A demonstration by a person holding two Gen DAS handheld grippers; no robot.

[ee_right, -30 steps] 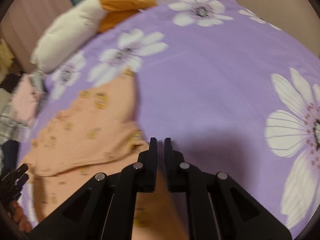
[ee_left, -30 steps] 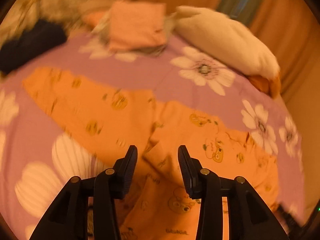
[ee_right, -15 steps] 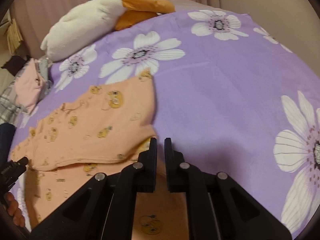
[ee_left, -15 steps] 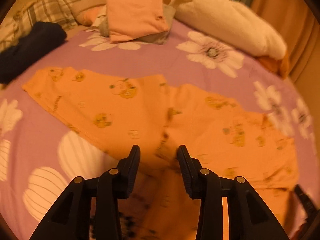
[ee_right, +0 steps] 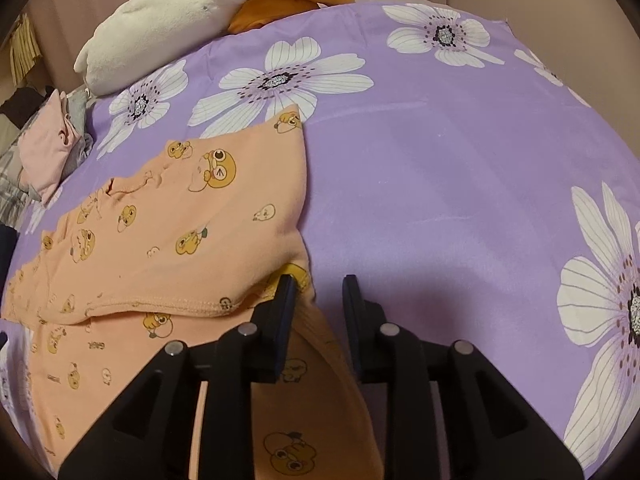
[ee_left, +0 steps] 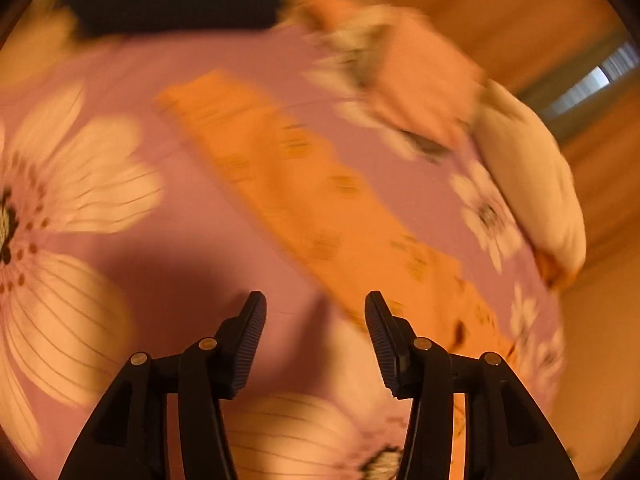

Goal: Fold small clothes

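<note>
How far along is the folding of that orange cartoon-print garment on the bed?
Done: a pink folded piece sits aside, and the orange garment has one flap folded over. In hand: nothing; the right gripper and left gripper are opening, nothing between them. Left: further folds.

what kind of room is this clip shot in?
Most likely a bedroom: a bed under a purple flowered sheet, a white plush pillow at its far edge, folded clothes stacked nearby.
</note>
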